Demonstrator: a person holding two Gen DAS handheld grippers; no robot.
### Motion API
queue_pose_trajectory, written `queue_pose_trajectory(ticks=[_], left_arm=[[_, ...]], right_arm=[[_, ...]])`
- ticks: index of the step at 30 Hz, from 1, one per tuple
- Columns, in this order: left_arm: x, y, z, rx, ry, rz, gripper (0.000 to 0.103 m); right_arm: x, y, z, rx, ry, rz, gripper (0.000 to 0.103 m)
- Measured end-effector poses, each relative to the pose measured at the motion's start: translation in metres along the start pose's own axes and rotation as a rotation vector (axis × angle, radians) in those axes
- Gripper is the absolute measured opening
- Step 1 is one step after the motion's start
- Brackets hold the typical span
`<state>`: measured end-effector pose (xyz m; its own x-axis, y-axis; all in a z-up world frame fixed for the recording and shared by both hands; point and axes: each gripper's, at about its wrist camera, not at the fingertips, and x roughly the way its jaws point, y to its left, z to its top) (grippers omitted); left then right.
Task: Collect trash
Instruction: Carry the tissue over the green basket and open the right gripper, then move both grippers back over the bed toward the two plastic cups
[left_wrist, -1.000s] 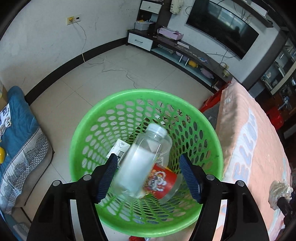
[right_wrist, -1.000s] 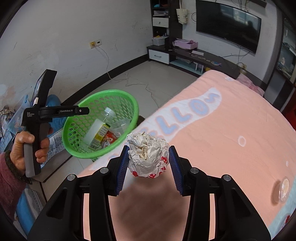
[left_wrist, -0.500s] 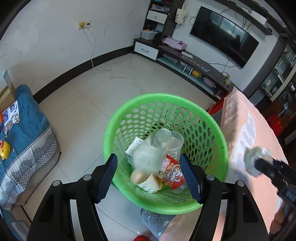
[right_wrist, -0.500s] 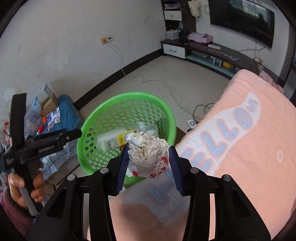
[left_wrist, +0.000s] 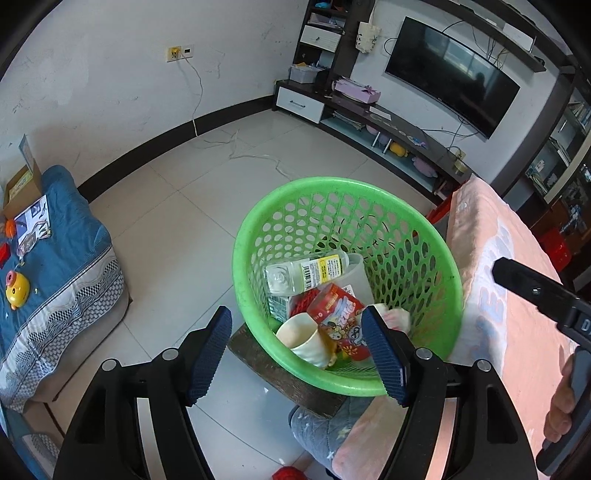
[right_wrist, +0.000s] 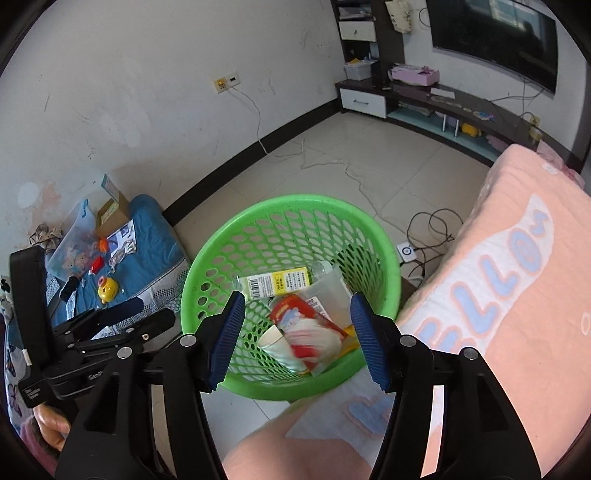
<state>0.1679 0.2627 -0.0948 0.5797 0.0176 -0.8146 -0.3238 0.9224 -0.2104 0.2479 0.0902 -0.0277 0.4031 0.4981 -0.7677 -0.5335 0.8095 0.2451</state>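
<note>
A green perforated basket (left_wrist: 436, 273) (right_wrist: 229, 254) stands on a low dark stool beside the bed. In it lie a clear plastic bottle (left_wrist: 306, 273) (right_wrist: 277, 284), a red snack packet (left_wrist: 340, 314), a paper cup (left_wrist: 303, 338) (right_wrist: 277, 343) and a crumpled white-and-red paper ball (right_wrist: 314, 339), blurred in the right wrist view. My left gripper (left_wrist: 295, 354) is open and empty, just in front of the basket. My right gripper (right_wrist: 297, 338) is open and empty above the basket.
A bed with a peach blanket (left_wrist: 517, 332) (right_wrist: 498, 288) lies to the right of the basket. A blue mattress with toys (left_wrist: 44, 266) (right_wrist: 122, 258) is on the left. A TV cabinet (left_wrist: 369, 114) lines the far wall. Cables (right_wrist: 428, 225) cross the tiled floor.
My right gripper moved left over the basket and opened, and the paper ball dropped into the basket. The bottle in the basket rolled flat. My left gripper drew back from the basket.
</note>
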Motion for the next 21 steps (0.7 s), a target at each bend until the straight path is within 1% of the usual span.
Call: queue_pose_trajectory(ticks=[4, 6, 9, 15, 21], left_arm=[[-0.005, -0.01, -0.002, 0.017, -0.011, -0.007, 0.07], [-0.009, -0.018, -0.003, 0.03, -0.016, -0.022, 0.07], [-0.013, -0.033, -0.005, 0.056, -0.026, -0.041, 0.07], [-0.021, -0.083, -0.013, 0.136, -0.032, -0.098, 0.073], [-0.027, -0.131, -0.024, 0.208, -0.032, -0.161, 0.073]], right_arm=[[-0.025, -0.006, -0.008, -0.007, -0.028, -0.011, 0.061], [-0.041, -0.012, -0.016, -0.009, -0.045, -0.036, 0.064], [-0.061, -0.028, -0.028, -0.001, -0.062, -0.059, 0.065], [-0.106, -0.072, -0.066, 0.073, -0.097, -0.134, 0.067], [-0.15, -0.117, -0.11, 0.148, -0.118, -0.242, 0.067]])
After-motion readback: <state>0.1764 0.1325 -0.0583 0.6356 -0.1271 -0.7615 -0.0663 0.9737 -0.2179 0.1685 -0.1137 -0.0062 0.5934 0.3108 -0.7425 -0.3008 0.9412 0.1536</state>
